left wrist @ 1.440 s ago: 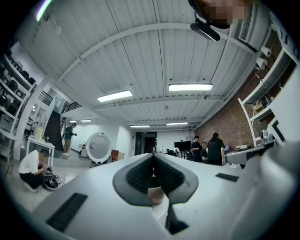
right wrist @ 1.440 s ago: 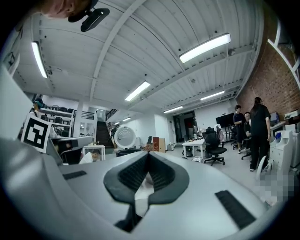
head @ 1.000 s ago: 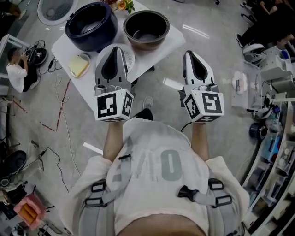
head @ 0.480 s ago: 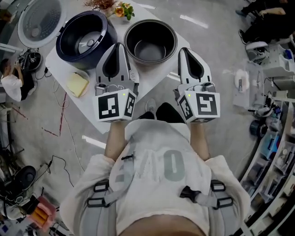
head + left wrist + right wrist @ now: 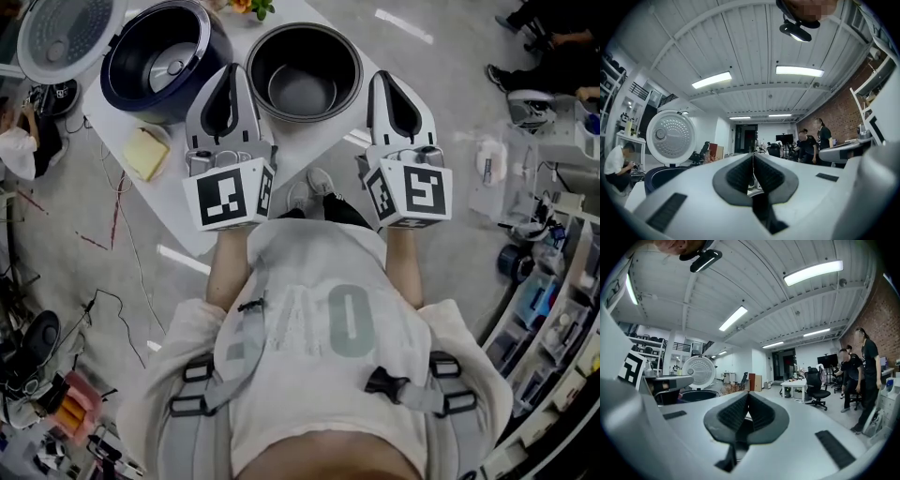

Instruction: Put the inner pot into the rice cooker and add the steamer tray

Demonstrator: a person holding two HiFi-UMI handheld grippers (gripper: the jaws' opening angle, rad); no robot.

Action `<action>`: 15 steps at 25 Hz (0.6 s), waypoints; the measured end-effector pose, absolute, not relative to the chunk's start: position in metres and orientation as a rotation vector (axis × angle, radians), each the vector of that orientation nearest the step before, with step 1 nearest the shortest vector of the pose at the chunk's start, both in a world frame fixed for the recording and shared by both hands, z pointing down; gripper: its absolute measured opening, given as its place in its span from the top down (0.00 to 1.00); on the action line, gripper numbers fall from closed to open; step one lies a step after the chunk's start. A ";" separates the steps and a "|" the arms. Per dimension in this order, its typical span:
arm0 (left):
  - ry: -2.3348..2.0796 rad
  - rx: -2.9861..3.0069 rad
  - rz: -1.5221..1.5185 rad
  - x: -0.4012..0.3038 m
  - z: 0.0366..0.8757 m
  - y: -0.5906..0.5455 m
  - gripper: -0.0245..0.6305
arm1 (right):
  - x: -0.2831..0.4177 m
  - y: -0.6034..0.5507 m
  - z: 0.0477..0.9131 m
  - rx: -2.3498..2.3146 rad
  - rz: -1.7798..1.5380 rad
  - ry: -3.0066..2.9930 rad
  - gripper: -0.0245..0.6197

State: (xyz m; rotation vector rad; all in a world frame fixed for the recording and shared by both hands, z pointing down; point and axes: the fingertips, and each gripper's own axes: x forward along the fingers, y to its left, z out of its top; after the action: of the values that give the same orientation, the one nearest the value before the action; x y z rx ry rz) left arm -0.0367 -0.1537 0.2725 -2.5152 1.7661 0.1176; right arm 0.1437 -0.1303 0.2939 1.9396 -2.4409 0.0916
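Metal of a dull, dark sheen lined the inner pot (image 5: pixel 302 70), which stood empty and upright on the white worktop (image 5: pixel 295 136), outside the rice cooker (image 5: pixel 159 61). The navy cooker sat just beside it to the left, its bowl bare and its perforated lid (image 5: pixel 66 37) thrown back. A yellow block lay on a small dish (image 5: pixel 142 153) near the cooker's front, and a sprig of flowers (image 5: pixel 248 7) showed at the worktop's far edge. The left gripper (image 5: pixel 232 70) hovered between cooker and pot, and the right gripper (image 5: pixel 382 77) hung just right of the pot. In each gripper view the jaws were pressed fully together, with nothing between the ribbed pads of the left gripper (image 5: pixel 753 157) or the right gripper (image 5: pixel 747 394). Neither gripper touched the pot. Below the worktop a pair of shoes (image 5: pixel 309 187) stood on the glossy grey floor (image 5: pixel 84 281), where loose cables (image 5: pixel 112 309) trailed. Crowded shelving (image 5: pixel 553 309) ran along the right side. The left gripper view showed the raised lid (image 5: pixel 670 138), a crouching person (image 5: pixel 616 164) at the left, a ribbed white ceiling with strip lights (image 5: pixel 799 70), and a brick wall (image 5: pixel 843 108) behind standing people (image 5: pixel 811 143). The right gripper view showed an office chair (image 5: pixel 816 390) by a white table (image 5: pixel 797 383).
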 end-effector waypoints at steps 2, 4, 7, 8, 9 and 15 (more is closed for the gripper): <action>1.782 -2.501 0.110 -0.033 0.273 -0.153 0.93 | 0.147 -0.133 0.294 1.921 0.085 -2.458 0.95; 1.790 -2.485 0.115 -0.029 0.269 -0.153 0.93 | 0.150 -0.136 0.293 1.907 0.085 -2.478 0.95; 1.805 -2.464 0.117 -0.026 0.266 -0.155 0.93 | 0.151 -0.141 0.291 1.882 0.079 -2.508 0.95; 1.811 -2.456 0.113 -0.026 0.265 -0.157 0.93 | 0.151 -0.143 0.290 1.875 0.079 -2.517 0.95; 1.816 -2.447 0.104 -0.026 0.266 -0.159 0.93 | 0.150 -0.146 0.289 1.869 0.080 -2.526 0.95; 1.780 -2.426 -0.054 -0.014 0.286 -0.176 0.93 | 0.152 -0.163 0.306 1.825 0.142 -2.510 0.95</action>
State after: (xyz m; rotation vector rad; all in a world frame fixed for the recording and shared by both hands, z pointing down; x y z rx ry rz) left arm -0.0136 -0.1761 0.2855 -2.4260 1.7800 -0.0537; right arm 0.1518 -0.1627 0.3061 1.8255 -2.5098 0.1417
